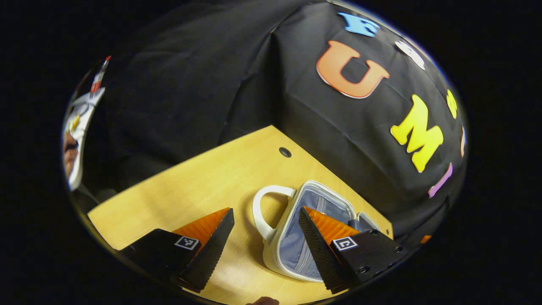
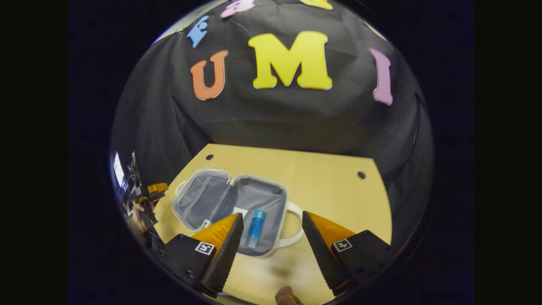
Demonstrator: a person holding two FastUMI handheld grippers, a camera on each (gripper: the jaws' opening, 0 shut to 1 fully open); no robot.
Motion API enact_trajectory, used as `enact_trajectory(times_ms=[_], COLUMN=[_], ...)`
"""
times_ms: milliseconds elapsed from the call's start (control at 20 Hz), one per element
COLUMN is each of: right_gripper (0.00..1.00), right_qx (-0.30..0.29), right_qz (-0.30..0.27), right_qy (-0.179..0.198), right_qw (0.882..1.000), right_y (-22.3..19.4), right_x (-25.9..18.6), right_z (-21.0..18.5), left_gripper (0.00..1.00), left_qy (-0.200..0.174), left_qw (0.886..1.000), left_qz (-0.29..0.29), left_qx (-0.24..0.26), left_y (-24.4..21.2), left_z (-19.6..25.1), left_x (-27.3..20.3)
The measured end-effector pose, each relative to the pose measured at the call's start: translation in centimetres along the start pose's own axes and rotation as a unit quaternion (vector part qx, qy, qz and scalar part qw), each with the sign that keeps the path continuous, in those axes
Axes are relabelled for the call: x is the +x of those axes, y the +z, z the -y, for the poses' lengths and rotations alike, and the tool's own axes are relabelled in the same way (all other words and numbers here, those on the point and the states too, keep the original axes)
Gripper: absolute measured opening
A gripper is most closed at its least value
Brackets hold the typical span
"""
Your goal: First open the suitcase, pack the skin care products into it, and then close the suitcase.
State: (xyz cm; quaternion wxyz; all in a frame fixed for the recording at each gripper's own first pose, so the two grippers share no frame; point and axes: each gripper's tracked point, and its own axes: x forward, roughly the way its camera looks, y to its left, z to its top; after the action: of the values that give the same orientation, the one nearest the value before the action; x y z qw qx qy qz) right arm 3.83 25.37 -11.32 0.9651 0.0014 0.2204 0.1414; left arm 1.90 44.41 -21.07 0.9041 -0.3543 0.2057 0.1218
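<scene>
A small white suitcase (image 2: 237,199) lies open flat on the wooden table (image 2: 326,182), grey lining up, a handle on its right side. A blue skin care bottle (image 2: 255,228) lies inside its right half. My right gripper (image 2: 272,220) hovers open above the case's near edge, nothing between its fingers. In the left gripper view the same suitcase (image 1: 296,237) sits just ahead, with its white handle (image 1: 264,209) toward the middle. My left gripper (image 1: 266,216) is open over that handle, its right finger over the lining. The left gripper (image 2: 146,192) also shows at the far left of the right gripper view.
The table's back edge meets the black cloth wall. Round holes sit in the tabletop (image 2: 361,175) (image 1: 285,152). Bare wood (image 1: 203,182) stretches left of the case. A fingertip (image 2: 286,296) shows at the bottom of the right gripper view.
</scene>
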Motion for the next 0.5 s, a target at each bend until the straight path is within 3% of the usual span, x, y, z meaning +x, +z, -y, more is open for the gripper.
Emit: enact_trajectory(times_ms=[150,250,300,400,500], right_gripper=[0.82,0.78,0.82,0.81,0.8], right_qx=[-0.006,-0.017,-0.023,-0.031,-0.023], right_qz=[0.077,0.133,0.157,0.192,0.207], right_qy=[-0.054,-0.101,-0.116,-0.14,-0.159], right_qw=[0.996,0.986,0.98,0.971,0.965], right_y=[3.8,6.2,7.2,8.2,8.5], right_x=[-6.6,-11.3,-13.2,-15.9,-17.5], right_z=[2.8,5.1,5.7,6.4,7.4], left_gripper=[0.98,1.0,0.97,0.96,0.87], left_qy=[-0.03,-0.046,-0.054,-0.07,-0.056], left_qw=[0.996,0.99,0.988,0.983,0.982], left_qz=[-0.038,-0.052,-0.051,-0.064,-0.082], left_qx=[-0.077,-0.119,-0.139,-0.157,-0.16], left_y=[-1.6,-1.8,-1.6,-1.8,-2.6], left_z=[-0.4,-0.4,-0.4,-0.1,-0.8], left_x=[2.9,4.1,4.5,5.3,6.2])
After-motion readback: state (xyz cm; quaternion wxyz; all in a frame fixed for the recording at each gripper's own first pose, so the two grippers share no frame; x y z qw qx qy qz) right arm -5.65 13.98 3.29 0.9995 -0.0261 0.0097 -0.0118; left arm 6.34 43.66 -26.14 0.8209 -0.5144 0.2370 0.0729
